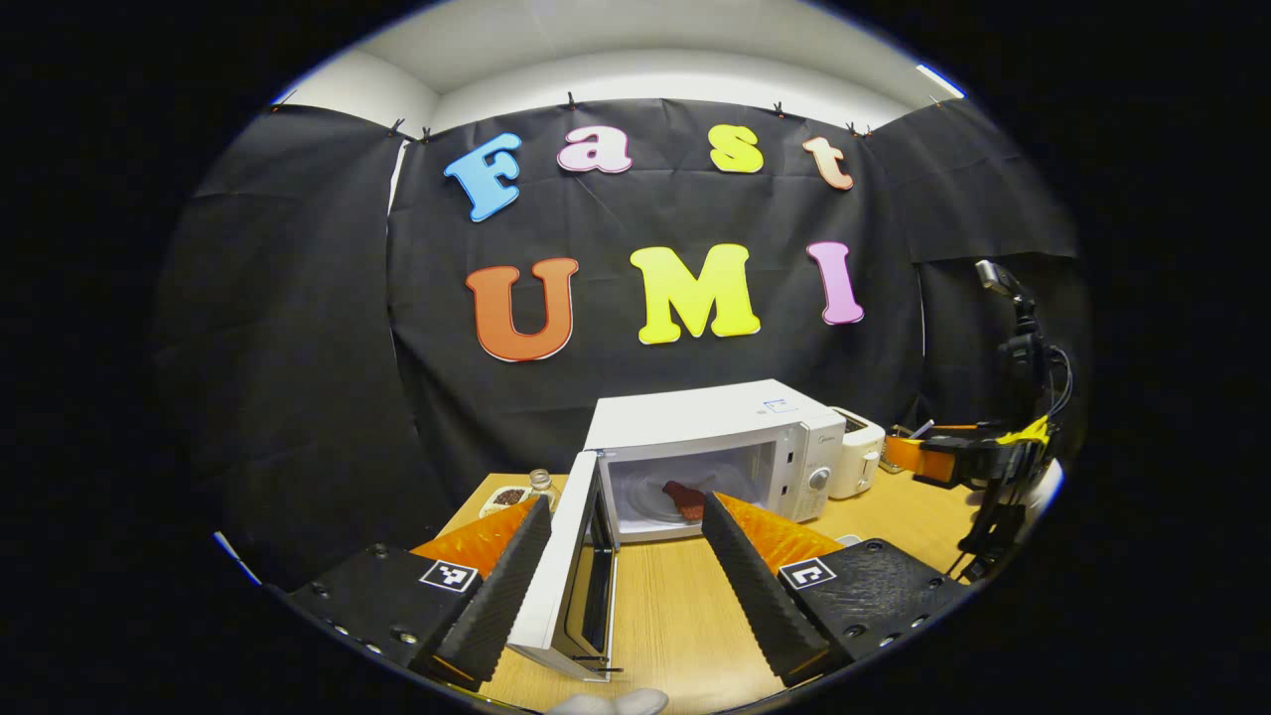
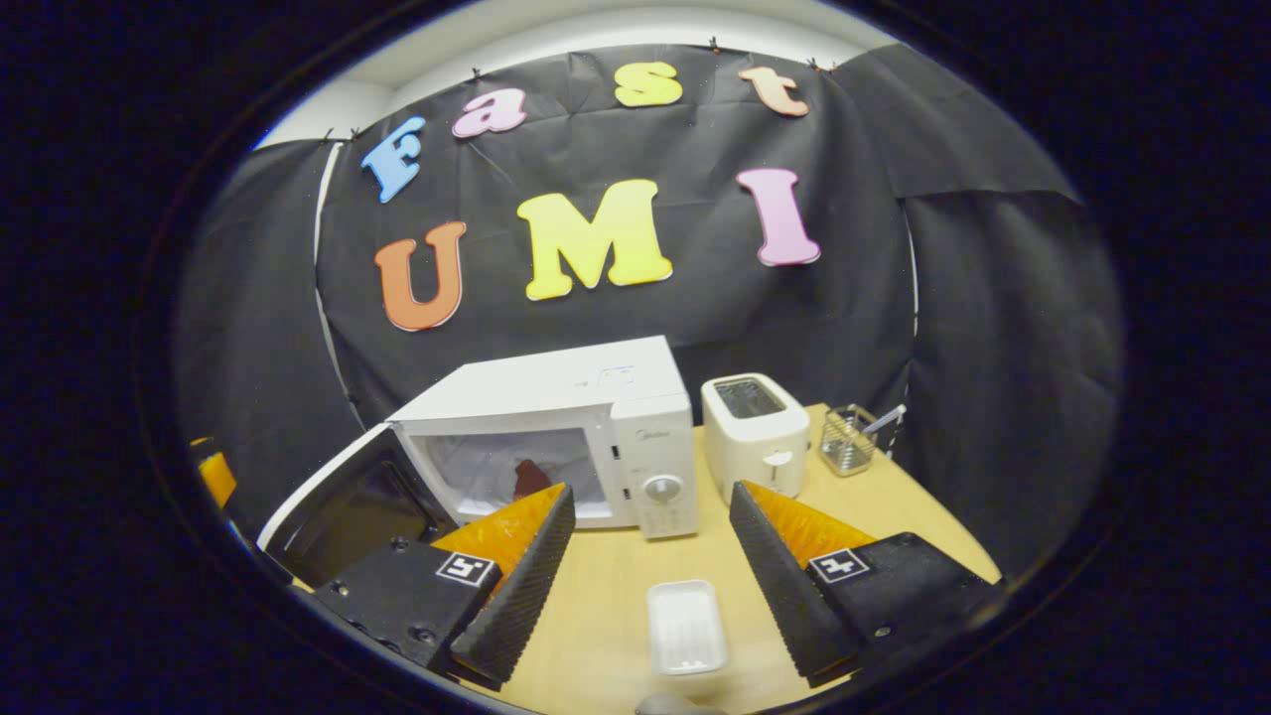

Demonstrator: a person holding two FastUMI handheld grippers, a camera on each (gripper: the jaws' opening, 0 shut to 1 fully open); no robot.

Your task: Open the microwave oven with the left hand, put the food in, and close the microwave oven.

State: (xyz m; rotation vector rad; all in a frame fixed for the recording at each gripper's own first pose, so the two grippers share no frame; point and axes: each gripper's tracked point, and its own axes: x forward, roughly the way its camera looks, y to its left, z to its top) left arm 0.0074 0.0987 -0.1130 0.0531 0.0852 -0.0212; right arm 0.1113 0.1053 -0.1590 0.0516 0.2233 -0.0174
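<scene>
A white microwave oven (image 1: pixel 715 417) (image 2: pixel 566 397) stands on the wooden table with its door (image 1: pixel 566 566) (image 2: pixel 343 501) swung wide open to the left. A reddish piece of food (image 1: pixel 683 500) (image 2: pixel 529 479) lies inside the cavity. My left gripper (image 1: pixel 628 571) is open, its fingers on either side of the door's free edge without touching it. My right gripper (image 2: pixel 645 566) is open and holds nothing, hovering over an empty white tray (image 2: pixel 685 626) in front of the oven. The right gripper (image 1: pixel 953 462) is also seen at the right of the left gripper view.
A white toaster (image 2: pixel 755 432) (image 1: pixel 856 452) sits right of the microwave, and a wire basket (image 2: pixel 846 440) with a utensil beyond it. A small jar (image 1: pixel 541 484) and a dish of dark bits (image 1: pixel 508 498) stand left of the oven. The wooden table (image 2: pixel 606 586) runs to the black cloth wall.
</scene>
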